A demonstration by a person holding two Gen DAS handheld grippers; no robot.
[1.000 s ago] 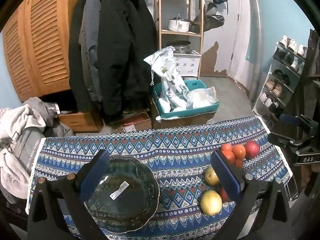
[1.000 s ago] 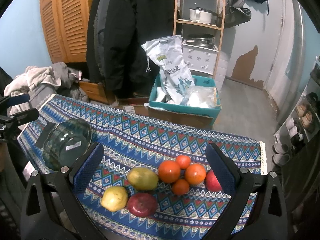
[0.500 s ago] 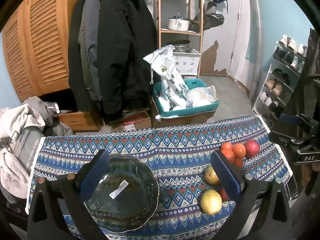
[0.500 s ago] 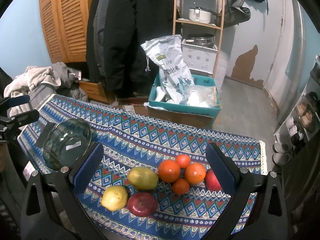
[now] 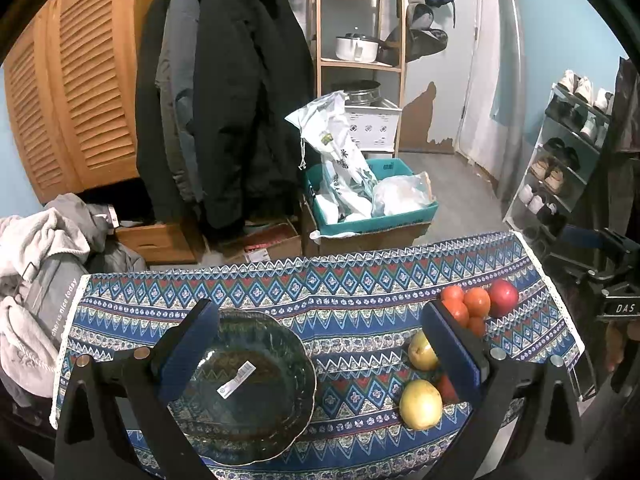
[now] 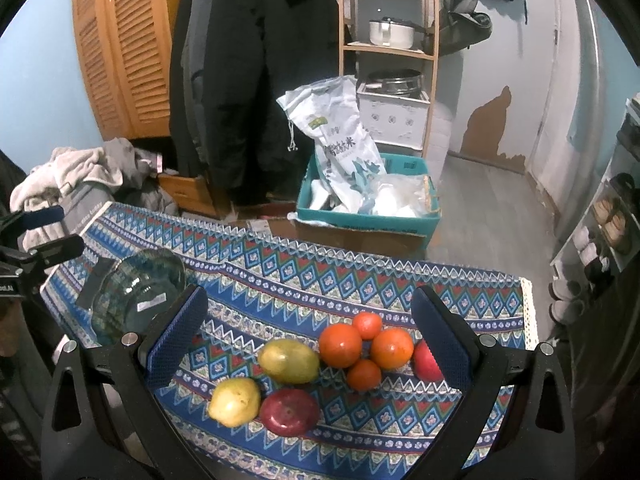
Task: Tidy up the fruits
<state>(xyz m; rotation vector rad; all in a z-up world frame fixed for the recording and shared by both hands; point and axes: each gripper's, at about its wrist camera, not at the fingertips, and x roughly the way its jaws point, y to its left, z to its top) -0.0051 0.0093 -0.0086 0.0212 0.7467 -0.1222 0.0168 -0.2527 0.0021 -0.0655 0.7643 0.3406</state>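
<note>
My right claw (image 6: 306,336) is wide open and holds nothing, above the fruits in the lower centre: yellow pear (image 6: 235,402), red apple (image 6: 290,412), oranges (image 6: 341,346). My left claw (image 5: 320,344) is open too, over the glass bowl (image 5: 244,384) at lower left of the counter (image 5: 360,280).

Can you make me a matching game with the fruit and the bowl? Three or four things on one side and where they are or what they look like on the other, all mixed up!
Things:
1. glass bowl
2. oranges
3. yellow pear
4. right claw

Clues:
A. orange, bunched in a cluster
B. open, above the fruit
C. no fruit inside, has a white sticker
D. beside a dark red apple

Pairs: 1-C, 2-A, 3-D, 4-B
</note>
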